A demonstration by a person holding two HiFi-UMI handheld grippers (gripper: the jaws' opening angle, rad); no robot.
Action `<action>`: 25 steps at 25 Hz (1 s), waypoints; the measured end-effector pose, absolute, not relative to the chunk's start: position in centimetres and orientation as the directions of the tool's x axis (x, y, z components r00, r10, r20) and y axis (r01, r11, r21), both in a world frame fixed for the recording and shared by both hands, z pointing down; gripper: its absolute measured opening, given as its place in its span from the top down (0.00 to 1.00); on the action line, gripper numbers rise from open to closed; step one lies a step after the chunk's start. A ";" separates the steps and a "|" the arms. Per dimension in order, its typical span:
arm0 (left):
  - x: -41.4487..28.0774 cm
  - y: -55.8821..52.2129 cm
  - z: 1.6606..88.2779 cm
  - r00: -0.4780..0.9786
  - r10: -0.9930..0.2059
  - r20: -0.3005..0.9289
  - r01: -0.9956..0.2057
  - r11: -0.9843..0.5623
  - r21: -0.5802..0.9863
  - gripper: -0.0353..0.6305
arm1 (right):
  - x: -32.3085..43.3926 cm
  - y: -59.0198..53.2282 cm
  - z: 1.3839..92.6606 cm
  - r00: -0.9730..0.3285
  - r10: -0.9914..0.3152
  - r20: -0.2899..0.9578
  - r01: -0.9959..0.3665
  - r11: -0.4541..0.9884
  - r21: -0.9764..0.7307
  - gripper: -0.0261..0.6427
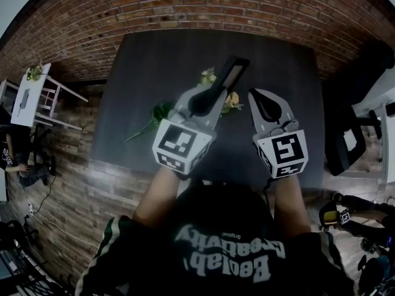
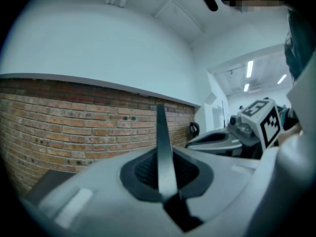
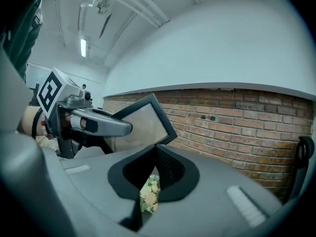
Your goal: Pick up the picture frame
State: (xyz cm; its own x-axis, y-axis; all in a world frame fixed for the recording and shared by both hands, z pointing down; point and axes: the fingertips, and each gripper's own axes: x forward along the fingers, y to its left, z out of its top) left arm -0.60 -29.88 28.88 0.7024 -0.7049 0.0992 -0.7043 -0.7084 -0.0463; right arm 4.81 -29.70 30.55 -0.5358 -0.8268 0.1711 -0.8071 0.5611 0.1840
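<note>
- Picture frame (image 1: 235,71) whereabouts, anyone?
- Up above the dark table (image 1: 142,73), pinched edge-on in the left hand-held gripper (image 1: 215,96). Right hand-held gripper (image 1: 255,94) is closed, empty, just beside it.

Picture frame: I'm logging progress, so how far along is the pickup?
Done: the left claw is clamped on the picture frame by its edge, and the frame looks lifted off the dark table, above the flowers. In hand: holding it in the air. Left: seemingly nothing; the right claw is empty.
</note>
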 end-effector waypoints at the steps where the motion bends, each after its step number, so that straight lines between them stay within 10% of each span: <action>1: -0.6 -29.9 28.9 0.701 -0.706 0.099 -0.705 -0.707 -0.053 0.91 | 4.8 -29.7 30.6 -0.535 -0.827 0.172 -0.807 0.560 0.185 0.95; 25: 0.0 -30.5 29.4 0.692 -0.711 0.125 -0.696 -0.703 -0.146 0.91 | 4.8 -30.1 31.2 -0.522 -0.826 0.211 -0.789 0.562 0.249 0.95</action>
State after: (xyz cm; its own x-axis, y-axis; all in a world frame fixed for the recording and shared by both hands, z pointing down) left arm 0.01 -30.52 29.39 0.6920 -0.7109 0.1252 -0.6959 -0.7031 -0.1461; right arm 4.76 -30.08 31.25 -0.5222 -0.8263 0.2110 -0.7886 0.5621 0.2493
